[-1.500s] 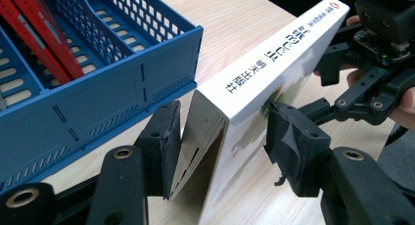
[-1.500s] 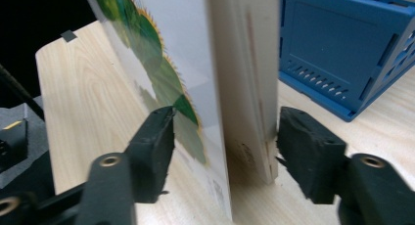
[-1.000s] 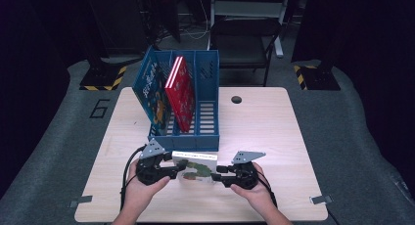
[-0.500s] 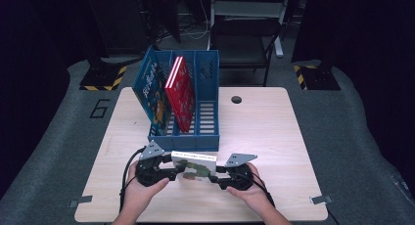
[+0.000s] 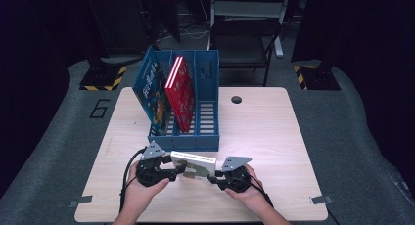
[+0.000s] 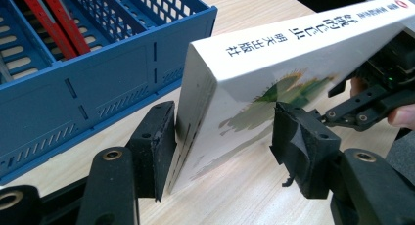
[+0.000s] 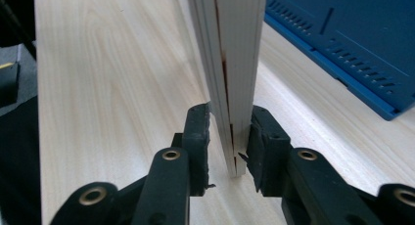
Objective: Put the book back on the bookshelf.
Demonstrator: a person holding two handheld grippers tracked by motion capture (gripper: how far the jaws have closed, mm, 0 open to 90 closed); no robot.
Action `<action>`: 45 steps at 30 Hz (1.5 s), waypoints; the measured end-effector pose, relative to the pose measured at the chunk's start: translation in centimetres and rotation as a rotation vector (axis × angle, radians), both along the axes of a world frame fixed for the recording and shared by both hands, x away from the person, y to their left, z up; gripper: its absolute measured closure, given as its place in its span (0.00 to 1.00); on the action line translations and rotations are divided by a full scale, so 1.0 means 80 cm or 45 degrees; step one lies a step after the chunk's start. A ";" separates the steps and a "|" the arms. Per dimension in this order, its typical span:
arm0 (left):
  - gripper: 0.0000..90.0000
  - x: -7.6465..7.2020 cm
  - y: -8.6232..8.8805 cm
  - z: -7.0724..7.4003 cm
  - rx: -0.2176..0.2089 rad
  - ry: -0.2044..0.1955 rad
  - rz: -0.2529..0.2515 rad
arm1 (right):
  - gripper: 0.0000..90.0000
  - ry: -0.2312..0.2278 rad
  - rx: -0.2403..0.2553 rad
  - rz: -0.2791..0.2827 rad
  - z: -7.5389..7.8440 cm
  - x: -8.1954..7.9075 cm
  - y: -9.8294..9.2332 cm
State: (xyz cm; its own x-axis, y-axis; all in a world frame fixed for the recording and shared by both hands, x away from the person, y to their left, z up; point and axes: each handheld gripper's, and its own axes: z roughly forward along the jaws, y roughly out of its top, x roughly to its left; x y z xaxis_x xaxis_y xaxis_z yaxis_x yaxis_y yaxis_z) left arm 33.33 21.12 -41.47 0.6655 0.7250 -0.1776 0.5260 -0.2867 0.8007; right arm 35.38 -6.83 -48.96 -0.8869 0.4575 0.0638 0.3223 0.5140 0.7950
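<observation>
A thick white book [image 5: 193, 160] with a green plant picture on its cover stands on its long edge on the wooden table [image 5: 274, 137], just in front of the blue file rack [image 5: 195, 141]. My left gripper [image 5: 175, 172] clamps its left end; in the left gripper view [image 6: 222, 146] both pads lie against the book [image 6: 274, 49]. My right gripper [image 5: 214, 177] has just been closing on the right end. In the right gripper view [image 7: 230, 137] its pads press both sides of the book [image 7: 235, 49].
The rack holds a red book [image 5: 180, 95] and a blue book [image 5: 154, 93] leaning in its left slots; its right slot looks free. The rack's front wall [image 6: 88, 88] stands close behind the held book. A cable hole [image 5: 236, 99] lies right of the rack.
The right gripper edged in toward the book's right end. The book and the left gripper stayed where they were.
</observation>
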 end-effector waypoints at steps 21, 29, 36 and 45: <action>0.45 0.008 0.021 -0.006 0.008 0.041 0.055 | 0.87 -0.129 0.049 0.095 0.042 -0.024 0.001; 0.45 0.010 0.020 -0.020 0.000 0.076 0.062 | 0.87 -0.162 0.077 0.112 0.057 -0.028 -0.005; 0.45 0.010 0.017 -0.036 0.018 0.116 0.066 | 0.87 -0.175 0.086 0.117 0.062 -0.030 -0.007; 0.45 0.012 0.008 -0.057 0.022 0.182 0.027 | 0.87 -0.175 0.114 0.118 0.071 -0.033 -0.013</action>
State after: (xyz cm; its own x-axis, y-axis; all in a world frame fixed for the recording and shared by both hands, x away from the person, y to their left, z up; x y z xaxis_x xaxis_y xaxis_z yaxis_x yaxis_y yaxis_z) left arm 34.32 21.74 -46.00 0.6189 0.7423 -0.2570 0.6405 -0.2876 0.7120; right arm 32.71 -7.85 -43.31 -0.9281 0.3716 -0.0241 0.1621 0.4616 0.8721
